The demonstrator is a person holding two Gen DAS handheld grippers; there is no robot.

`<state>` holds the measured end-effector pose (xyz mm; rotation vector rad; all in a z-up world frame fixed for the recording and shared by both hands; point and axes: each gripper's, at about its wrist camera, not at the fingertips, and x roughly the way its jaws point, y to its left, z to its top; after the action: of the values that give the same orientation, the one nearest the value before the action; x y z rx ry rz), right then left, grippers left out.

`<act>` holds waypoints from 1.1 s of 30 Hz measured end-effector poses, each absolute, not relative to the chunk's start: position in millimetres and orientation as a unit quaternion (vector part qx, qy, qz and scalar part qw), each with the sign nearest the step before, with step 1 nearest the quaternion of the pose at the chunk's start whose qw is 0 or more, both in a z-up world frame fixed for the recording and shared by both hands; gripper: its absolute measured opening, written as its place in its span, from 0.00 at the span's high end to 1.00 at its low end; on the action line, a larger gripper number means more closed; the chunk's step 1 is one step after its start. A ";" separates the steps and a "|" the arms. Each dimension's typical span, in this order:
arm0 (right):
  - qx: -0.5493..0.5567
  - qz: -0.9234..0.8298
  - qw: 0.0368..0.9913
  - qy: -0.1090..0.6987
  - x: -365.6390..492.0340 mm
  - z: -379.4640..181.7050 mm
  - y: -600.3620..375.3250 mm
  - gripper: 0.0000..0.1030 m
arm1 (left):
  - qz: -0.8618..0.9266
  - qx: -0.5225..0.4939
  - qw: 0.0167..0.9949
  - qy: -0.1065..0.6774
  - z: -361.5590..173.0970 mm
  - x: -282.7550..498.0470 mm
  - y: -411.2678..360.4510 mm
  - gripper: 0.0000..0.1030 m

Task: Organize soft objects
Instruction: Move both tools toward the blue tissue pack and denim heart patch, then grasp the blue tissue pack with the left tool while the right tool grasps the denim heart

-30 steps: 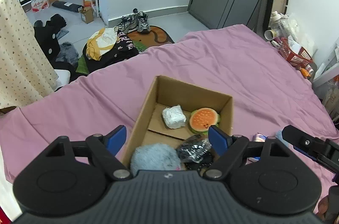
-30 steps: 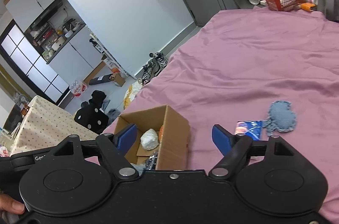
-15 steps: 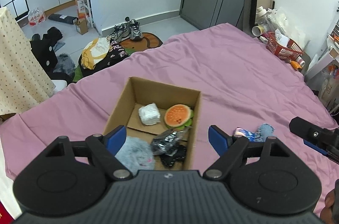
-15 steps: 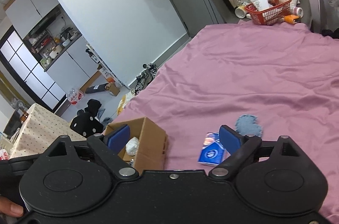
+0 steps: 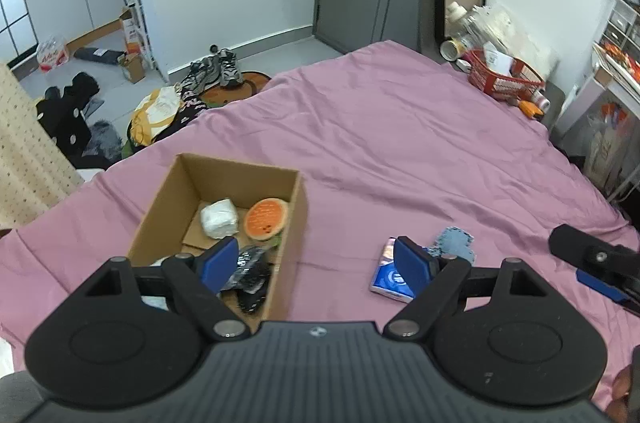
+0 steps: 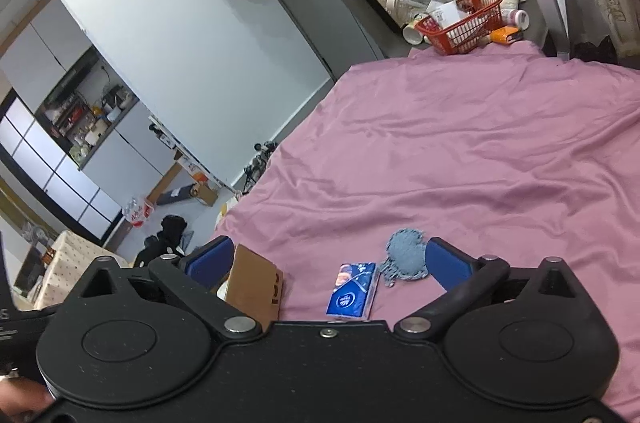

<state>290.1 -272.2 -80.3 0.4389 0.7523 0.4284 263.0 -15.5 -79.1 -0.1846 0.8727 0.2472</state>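
A cardboard box (image 5: 168, 207) stands on the pink bedsheet (image 5: 400, 143) and holds a white bundle (image 5: 218, 219), a watermelon-slice plush (image 5: 266, 219) and a black crinkly item (image 5: 250, 271). To its right lie a blue tissue pack (image 5: 388, 277) and a blue-grey fuzzy piece (image 5: 454, 243). My left gripper (image 5: 316, 263) hovers open between box and pack, holding nothing. My right gripper (image 6: 326, 261) has its jaws opening wide above the tissue pack (image 6: 352, 289) and the fuzzy piece (image 6: 404, 257), with nothing gripped. A corner of the box (image 6: 254, 287) shows at its left.
A red basket (image 5: 504, 79) with bottles stands past the bed's far right corner. Clothes and shoes (image 5: 216, 71) lie on the floor beyond the bed. A dotted cloth (image 5: 24, 159) hangs at the left. The right gripper's finger (image 5: 592, 263) shows at the left wrist view's right edge.
Both grippers have swung right, away from the box toward the tissue pack and fuzzy piece. The right gripper's jaws have spread wider; the left's are unchanged.
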 end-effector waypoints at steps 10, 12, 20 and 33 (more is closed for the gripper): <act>0.244 0.181 0.880 0.366 304.0 -91.5 -312.6 0.00 | 0.104 -0.075 0.895 0.427 -89.0 286.6 -57.2 0.19; 0.252 0.173 0.879 0.366 307.3 -94.8 -322.1 0.00 | 0.101 -0.073 0.895 0.428 -91.2 291.5 -63.8 0.19; 0.282 0.138 0.870 0.379 323.4 -116.0 -351.8 0.00 | 0.089 -0.072 0.892 0.437 -101.7 314.2 -85.4 0.19; 0.328 0.111 0.837 0.424 352.7 -161.7 -360.4 0.00 | 0.082 -0.087 0.881 0.458 -133.9 358.5 -100.0 0.19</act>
<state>352.7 -360.4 -161.7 0.6938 0.8978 0.2350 358.5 -100.0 -133.9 -0.1812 0.9548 0.1704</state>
